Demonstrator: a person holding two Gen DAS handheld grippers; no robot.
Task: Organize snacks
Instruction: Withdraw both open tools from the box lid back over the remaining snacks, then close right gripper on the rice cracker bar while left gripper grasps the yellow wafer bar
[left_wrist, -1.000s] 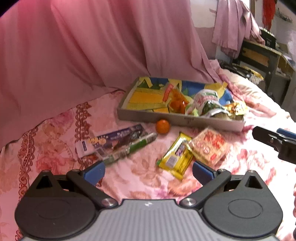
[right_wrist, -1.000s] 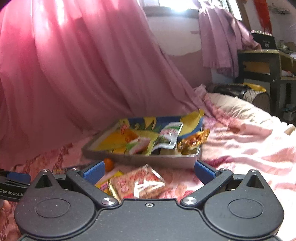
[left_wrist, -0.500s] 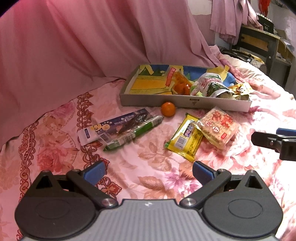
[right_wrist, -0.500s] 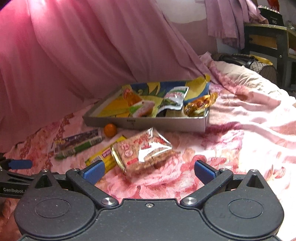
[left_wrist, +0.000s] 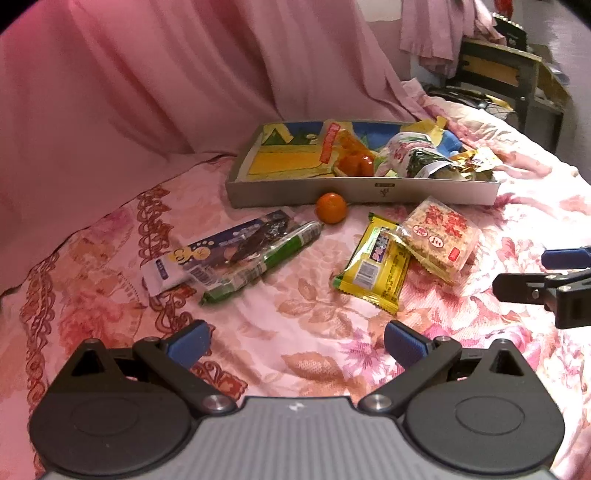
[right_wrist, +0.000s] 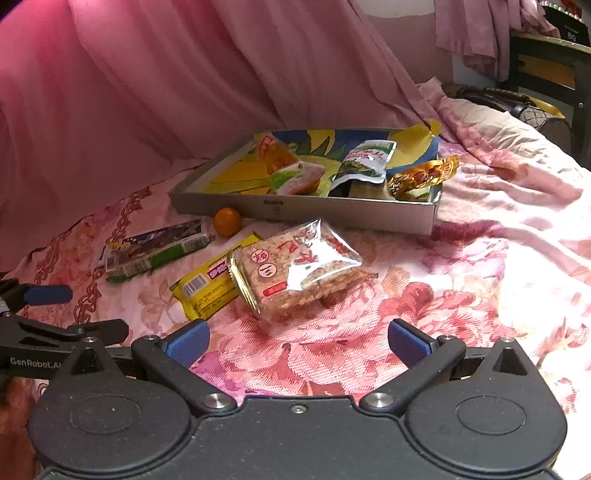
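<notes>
A shallow grey cardboard tray lies on the flowered bedspread and holds several snack packets. In front of it lie a small orange, a clear cracker pack, a yellow packet, a green bar and a dark blue packet. My left gripper is open and empty, short of the snacks. My right gripper is open and empty, just before the cracker pack.
Pink curtain fabric drapes behind the tray. A dark wooden desk stands at the far right beyond the bed. The right gripper's fingers reach in from the right edge of the left wrist view.
Both grippers have risen and pulled back from the tray, so more bedspread and the loose snacks show. Nothing has been taken hold of.
</notes>
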